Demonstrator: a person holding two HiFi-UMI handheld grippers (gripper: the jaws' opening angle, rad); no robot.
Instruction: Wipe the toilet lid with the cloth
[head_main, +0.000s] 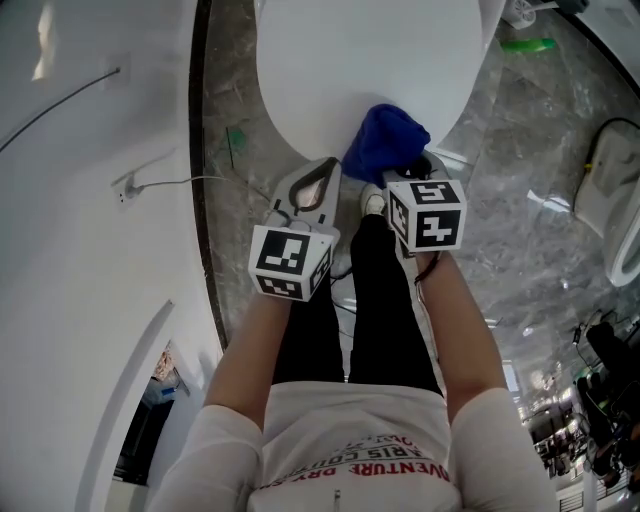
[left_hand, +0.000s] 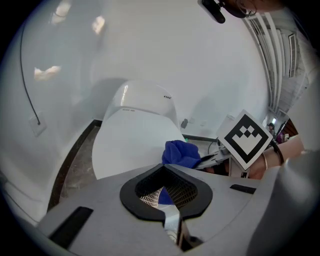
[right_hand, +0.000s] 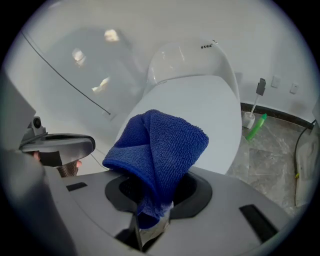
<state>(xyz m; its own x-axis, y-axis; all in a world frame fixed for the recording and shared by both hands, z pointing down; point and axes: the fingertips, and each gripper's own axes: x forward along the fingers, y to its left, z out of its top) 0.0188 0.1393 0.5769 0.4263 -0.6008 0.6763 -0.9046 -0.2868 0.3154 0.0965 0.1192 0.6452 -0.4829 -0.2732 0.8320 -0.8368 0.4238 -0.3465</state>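
Jaws of the right gripper (right_hand: 150, 227) are clenched on the cloth (right_hand: 160, 145), pinched at its lower end, apparently so the bunched bulk stands free as a wiping pad. Its long axis runs forward along the jaws, over the near rim of the lid (right_hand: 200, 105); contact unconfirmed. Jaws of the left gripper (left_hand: 172, 222) are together and empty; it is held beside the right, judged idle.

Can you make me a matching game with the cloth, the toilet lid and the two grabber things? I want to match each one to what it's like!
Things:
1. cloth
2. toilet lid
3. left gripper
4. right gripper

What it's like:
A. white and closed down
B. shut, with nothing in it
C. blue and bunched up
D. shut on the cloth

Pairs: 1-C, 2-A, 3-B, 4-D
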